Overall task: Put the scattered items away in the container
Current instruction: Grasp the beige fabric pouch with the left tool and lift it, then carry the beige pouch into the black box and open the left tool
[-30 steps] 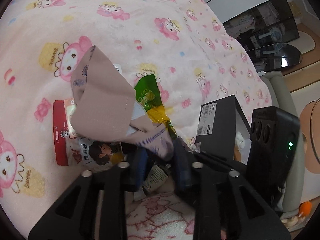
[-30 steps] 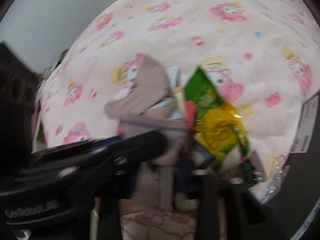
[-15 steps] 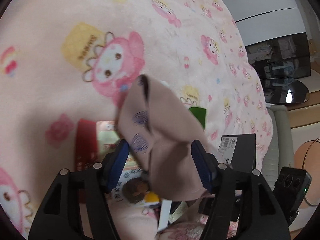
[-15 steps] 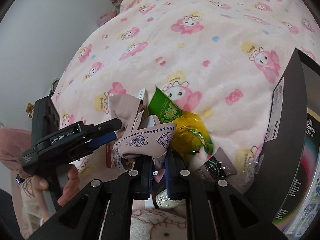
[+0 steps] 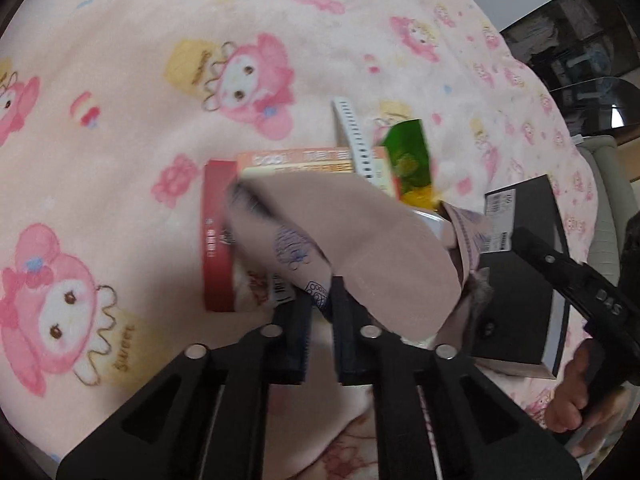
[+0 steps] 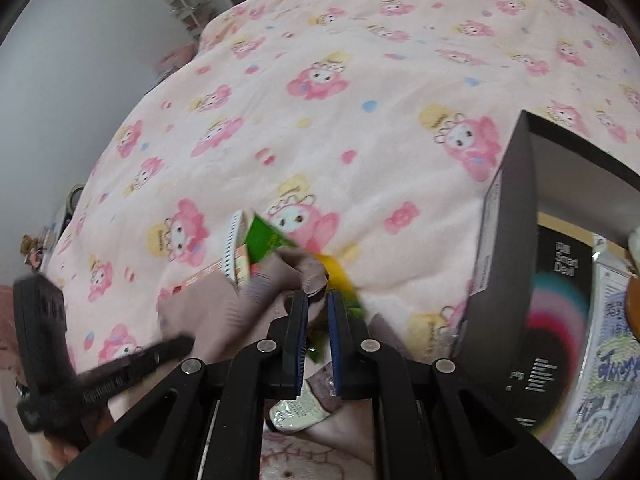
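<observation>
Here, on the pink cartoon-print fleece blanket (image 5: pixel 120 80), a beige fabric pouch with purple stitched motifs (image 5: pixel 360 248) is stretched between both tools. The left gripper (image 5: pixel 320 300) is closing its jaws, with the pouch's near hem between its blue pads; blur makes it hard to say whether the pads press it yet. The right gripper (image 6: pixel 316 308) is clenched on the pouch's other end (image 6: pixel 308 270).

Under and beside the pouch lie a red-edged flat snack packet (image 5: pixel 216 240), an orange-and-white carton (image 5: pixel 304 160), a white perforated strip (image 5: pixel 354 132) and a green-and-yellow foil packet (image 5: pixel 412 160), all bunched together near the blanket's near edge. The open black cardboard box (image 5: pixel 520 280) stands just to their right, the right hand (image 5: pixel 572 392) showing in front of it.
</observation>
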A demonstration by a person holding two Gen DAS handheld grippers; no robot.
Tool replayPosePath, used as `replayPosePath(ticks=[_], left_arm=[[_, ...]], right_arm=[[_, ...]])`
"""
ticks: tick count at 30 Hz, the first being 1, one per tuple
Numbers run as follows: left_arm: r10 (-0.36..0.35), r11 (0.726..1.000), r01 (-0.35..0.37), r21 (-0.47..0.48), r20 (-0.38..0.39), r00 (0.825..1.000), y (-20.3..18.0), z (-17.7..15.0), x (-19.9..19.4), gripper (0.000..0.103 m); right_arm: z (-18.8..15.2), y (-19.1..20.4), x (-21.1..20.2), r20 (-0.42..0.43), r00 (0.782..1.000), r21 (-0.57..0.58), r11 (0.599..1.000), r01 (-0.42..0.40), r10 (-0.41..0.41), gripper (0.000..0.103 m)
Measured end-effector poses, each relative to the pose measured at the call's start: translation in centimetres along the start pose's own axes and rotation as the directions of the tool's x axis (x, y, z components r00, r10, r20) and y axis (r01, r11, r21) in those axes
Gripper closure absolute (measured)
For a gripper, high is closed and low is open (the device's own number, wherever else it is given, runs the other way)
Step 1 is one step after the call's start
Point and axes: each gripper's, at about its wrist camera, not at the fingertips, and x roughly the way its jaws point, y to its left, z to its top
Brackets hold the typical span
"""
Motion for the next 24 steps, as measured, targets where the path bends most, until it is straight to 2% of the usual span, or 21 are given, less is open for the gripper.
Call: replayPosePath(ticks=[1, 3, 4, 6, 8, 9, 10, 12, 14, 15, 16, 17, 18, 24], left_arm=[[0.01, 1.0, -0.01, -0.013, 0.0, 1.0, 0.5, 0.2, 0.0, 0.064], [0.007, 0.999, -0.004, -0.042, 0.056, 0.998, 1.2, 0.7, -1.0, 0.052], [-0.002, 0.998, 0.007, -0.055, 0.088, 0.996, 1.4, 1.0, -1.4, 0.049], [-0.002, 0.998, 0.01, -0.059, 0.131, 0.991, 1.3, 1.7, -1.8, 0.045], [0.016, 0.997, -0.008, -0.075, 0.115, 0.993, 1.2, 2.6, -0.8, 0.048], [0.018, 0.996, -0.011, -0.084, 0.084, 0.996, 1.1, 2.8, 0.1, 0.055], [0.003, 0.996, 0.002, -0.091, 0.05, 0.999, 1.3, 2.9, 1.0, 0.07], [-0.04, 0.994, 0.042, -0.102, 0.02, 0.999, 1.4, 2.2, 1.9, 0.082], [-0.048, 0.994, 0.051, -0.101, 0.035, 0.998, 1.3, 1.4, 1.7, 0.09], [-0.059, 0.992, 0.062, -0.108, 0.031, 0.998, 1.3, 1.1, 1.6, 0.094], [-0.073, 0.99, 0.076, -0.115, 0.03, 0.997, 1.3, 0.9, 1.4, 0.096], [-0.081, 0.99, 0.084, -0.111, 0.03, 0.996, 1.2, 0.7, 1.1, 0.096], [-0.082, 0.991, 0.086, -0.103, 0.037, 0.996, 0.9, 0.6, 0.5, 0.097], [-0.134, 0.991, 0.133, 0.018, 0.123, 0.983, -2.9, 0.2, -4.5, 0.097]], right_arm=[[0.1, 0.0, 0.0, -0.01, 1.0, -0.002, 1.0, -0.015, 0.015, 0.094], [0.0, 0.3, 0.1, -0.032, 0.997, -0.002, 0.998, -0.067, 0.067, 0.084], [-0.1, 0.5, 0.3, -0.048, 0.994, -0.01, 0.995, -0.095, 0.094, 0.079], [-0.4, 1.2, 1.7, -0.099, 0.989, -0.042, 0.993, -0.111, 0.107, 0.061], [-0.8, 1.4, 3.2, -0.152, 0.985, -0.044, 0.995, -0.089, 0.082, 0.06], [-0.8, 1.3, 4.2, -0.184, 0.98, -0.025, 0.997, -0.077, 0.072, 0.06], [-0.8, 1.1, 5.1, -0.209, 0.975, -0.003, 0.997, -0.081, 0.079, 0.06], [-0.5, 0.7, 7.0, -0.239, 0.966, 0.031, 0.995, -0.097, 0.101, 0.06], [-0.2, 0.2, 8.2, -0.254, 0.958, 0.068, 0.99, -0.121, 0.134, 0.06], [-0.2, 0.1, 8.2, -0.249, 0.955, 0.08, 0.986, -0.146, 0.162, 0.065], [-0.2, 0.2, 8.0, -0.244, 0.953, 0.079, 0.983, -0.166, 0.181, 0.071], [-0.2, 0.3, 7.7, -0.235, 0.955, 0.068, 0.983, -0.17, 0.181, 0.086], [-0.3, 0.4, 7.1, -0.223, 0.96, 0.052, 0.985, -0.163, 0.17, 0.09], [-0.5, 1.1, 1.9, -0.118, 0.971, -0.001, 0.977, -0.212, 0.21, 0.094]])
